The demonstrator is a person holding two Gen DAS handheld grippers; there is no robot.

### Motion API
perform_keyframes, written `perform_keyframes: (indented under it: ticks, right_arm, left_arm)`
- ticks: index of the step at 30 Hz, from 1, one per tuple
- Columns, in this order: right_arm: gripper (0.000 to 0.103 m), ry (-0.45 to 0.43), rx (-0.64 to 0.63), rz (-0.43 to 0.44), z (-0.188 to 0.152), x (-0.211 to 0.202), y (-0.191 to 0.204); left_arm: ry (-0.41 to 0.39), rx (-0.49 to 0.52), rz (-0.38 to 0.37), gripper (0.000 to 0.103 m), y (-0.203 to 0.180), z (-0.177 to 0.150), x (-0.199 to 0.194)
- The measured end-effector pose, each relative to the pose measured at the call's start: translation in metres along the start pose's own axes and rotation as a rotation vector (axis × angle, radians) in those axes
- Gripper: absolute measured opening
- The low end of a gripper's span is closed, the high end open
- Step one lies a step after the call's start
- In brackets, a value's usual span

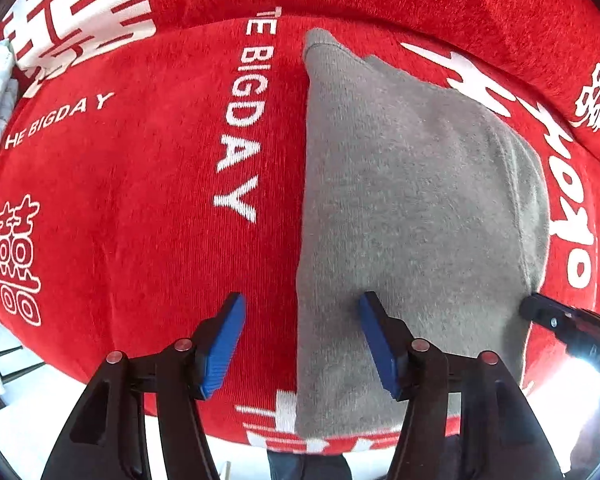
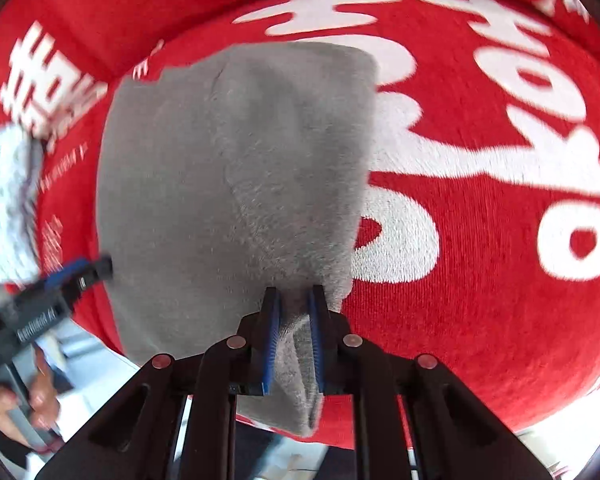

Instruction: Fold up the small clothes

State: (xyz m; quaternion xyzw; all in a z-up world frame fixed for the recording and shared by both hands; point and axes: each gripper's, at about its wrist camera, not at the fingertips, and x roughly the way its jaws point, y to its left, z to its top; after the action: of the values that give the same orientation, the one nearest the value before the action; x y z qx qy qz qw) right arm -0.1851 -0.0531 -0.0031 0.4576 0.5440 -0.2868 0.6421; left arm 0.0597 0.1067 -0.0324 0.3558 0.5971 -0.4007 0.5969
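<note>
while right claw (image 2: pixel 294 320) pinches grey garment (image 2: pixel 228 184), left claw (image 1: pixel 302 344) open

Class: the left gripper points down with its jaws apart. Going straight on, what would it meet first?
Probably the left edge of the gray garment, which lies between the left gripper's open fingers, with the red cloth beside it.

Fuzzy matt grey knit garment (image 1: pixel 412 184) lies on a ribbed, plush red cloth cover (image 1: pixel 140 184) with white woven lettering.
</note>
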Motion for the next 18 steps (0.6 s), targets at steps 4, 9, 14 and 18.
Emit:
perform_keyframes:
  ticks: [4, 9, 14, 18]
  right_arm:
    - [0.016, 0.034, 0.006, -0.016, -0.003, -0.010, -0.002]
    - [0.017, 0.056, 0.009, -0.048, -0.015, -0.027, -0.002]
    - [0.019, 0.070, 0.025, -0.063, -0.029, -0.041, -0.003]
    - [0.019, 0.083, 0.039, -0.067, -0.044, -0.057, -0.003]
  left_arm:
    - [0.030, 0.031, 0.034, 0.061, -0.002, -0.006, -0.006]
    - [0.043, 0.020, 0.023, 0.061, -0.004, -0.018, -0.025]
    - [0.047, 0.020, 0.019, 0.061, -0.009, -0.026, -0.040]
    - [0.051, 0.034, 0.014, 0.061, -0.012, -0.034, -0.054]
